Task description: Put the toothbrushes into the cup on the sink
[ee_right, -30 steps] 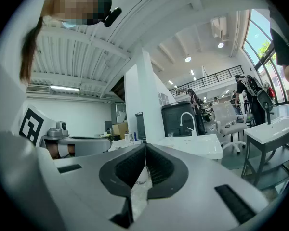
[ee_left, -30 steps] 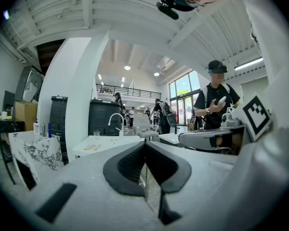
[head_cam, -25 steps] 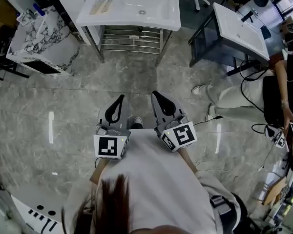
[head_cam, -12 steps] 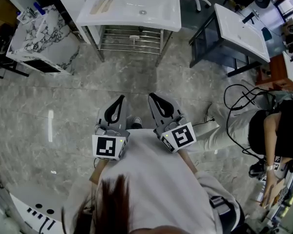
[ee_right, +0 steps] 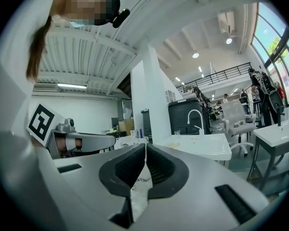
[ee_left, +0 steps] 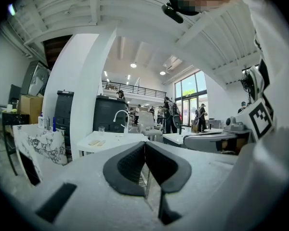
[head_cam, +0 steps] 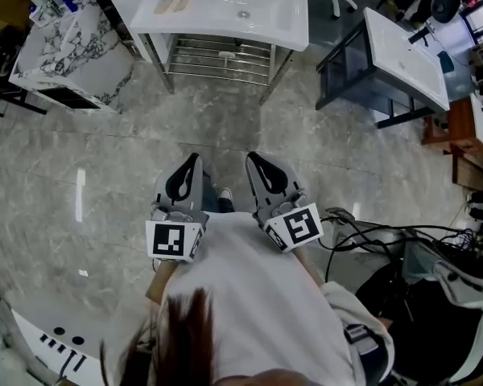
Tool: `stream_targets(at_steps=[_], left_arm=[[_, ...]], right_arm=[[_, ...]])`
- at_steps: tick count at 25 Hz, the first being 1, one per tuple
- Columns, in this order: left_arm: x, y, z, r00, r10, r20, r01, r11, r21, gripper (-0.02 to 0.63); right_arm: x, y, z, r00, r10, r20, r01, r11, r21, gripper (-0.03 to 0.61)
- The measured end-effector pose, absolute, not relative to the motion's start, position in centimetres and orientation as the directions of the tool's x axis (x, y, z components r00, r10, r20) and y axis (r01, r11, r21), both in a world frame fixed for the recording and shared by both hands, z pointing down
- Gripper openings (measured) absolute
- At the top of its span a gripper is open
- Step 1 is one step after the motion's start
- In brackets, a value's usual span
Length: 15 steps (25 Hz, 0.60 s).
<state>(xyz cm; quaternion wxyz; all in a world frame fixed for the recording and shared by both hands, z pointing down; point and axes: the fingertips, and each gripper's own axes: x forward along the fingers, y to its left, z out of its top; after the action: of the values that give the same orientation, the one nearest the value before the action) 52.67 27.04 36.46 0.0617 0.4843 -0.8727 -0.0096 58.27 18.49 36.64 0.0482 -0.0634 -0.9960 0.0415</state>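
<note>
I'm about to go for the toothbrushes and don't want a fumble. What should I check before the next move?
1. Left tool empty: ok, shut on nothing.
2. Right tool empty: ok, shut on nothing.
3. Toothbrushes located: ok, two lie side by side on the sink ledge.
4. Cup on the sink: ok, standing upright.
5. Sink within reach: not ok, a stretch of floor lies between.
6. Jaws opened for grasping: not ok.

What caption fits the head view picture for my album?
Both shut, the left hand-held gripper and right hand-held gripper face the white sink.
</note>
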Motion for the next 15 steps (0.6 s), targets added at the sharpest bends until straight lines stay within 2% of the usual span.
stream_targets(at_steps=[6, 15], left_arm=[[49.1, 27.4, 36.7, -0.527, -0.844, 0.101, -0.840, 0.535, 0.092, 0.015], [39.8, 26.8, 35.3, -0.479, -0.873, 0.094, -0.871, 0.486, 0.071, 0.015]], right_arm=[[55.0, 18.5, 37.0, -0.986, 0.123, 0.110, 0.113, 0.989, -0.090, 0.017], [46.1, 18.0, 35.9, -0.990, 0.089, 0.114, 0.079, 0.993, -0.093, 0.017]])
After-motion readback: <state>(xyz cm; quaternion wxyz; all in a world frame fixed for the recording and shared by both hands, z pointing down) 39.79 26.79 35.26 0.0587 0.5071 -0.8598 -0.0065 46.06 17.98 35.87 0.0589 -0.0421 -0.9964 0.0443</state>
